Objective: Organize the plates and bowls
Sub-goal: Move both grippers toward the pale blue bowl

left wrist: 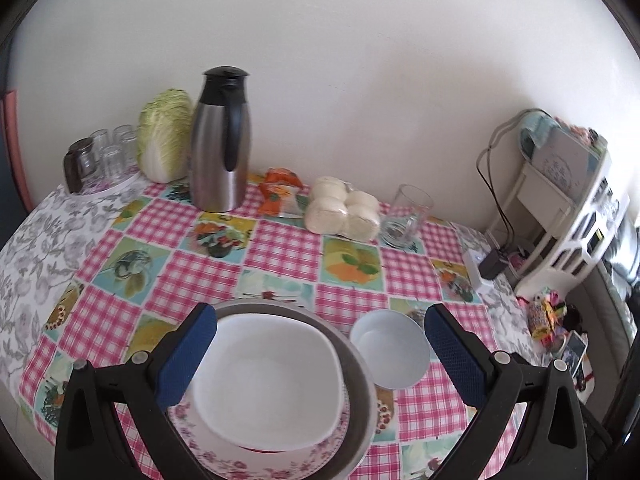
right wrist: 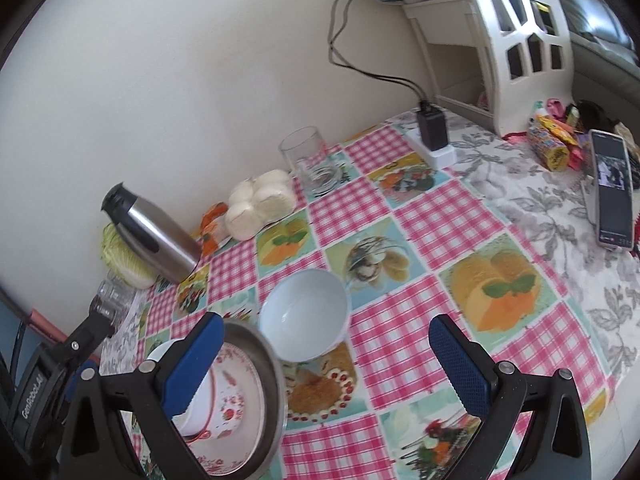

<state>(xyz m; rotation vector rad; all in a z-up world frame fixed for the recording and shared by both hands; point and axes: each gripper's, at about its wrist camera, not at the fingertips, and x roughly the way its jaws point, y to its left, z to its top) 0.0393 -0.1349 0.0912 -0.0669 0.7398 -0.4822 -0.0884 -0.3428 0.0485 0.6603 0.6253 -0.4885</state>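
Both hand-held grippers, left (left wrist: 320,354) and right (right wrist: 326,362), are spread wide, holding nothing. Small bowl (right wrist: 305,315) sits alone on the tabletop (right wrist: 440,220) just beside the plate stack (left wrist: 276,420). I'd pinch its rim, lift straight, then nest it gently.

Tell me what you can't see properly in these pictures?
- Left wrist view: the floral plate lies mostly under the white dish, and the bottom edge cuts it off.
- Left wrist view: the drinking glasses sit far off, too small and overlapping to count.
- Right wrist view: the phone screen is too blurred to read.
- Right wrist view: the cabbage is mostly hidden behind the steel flask.
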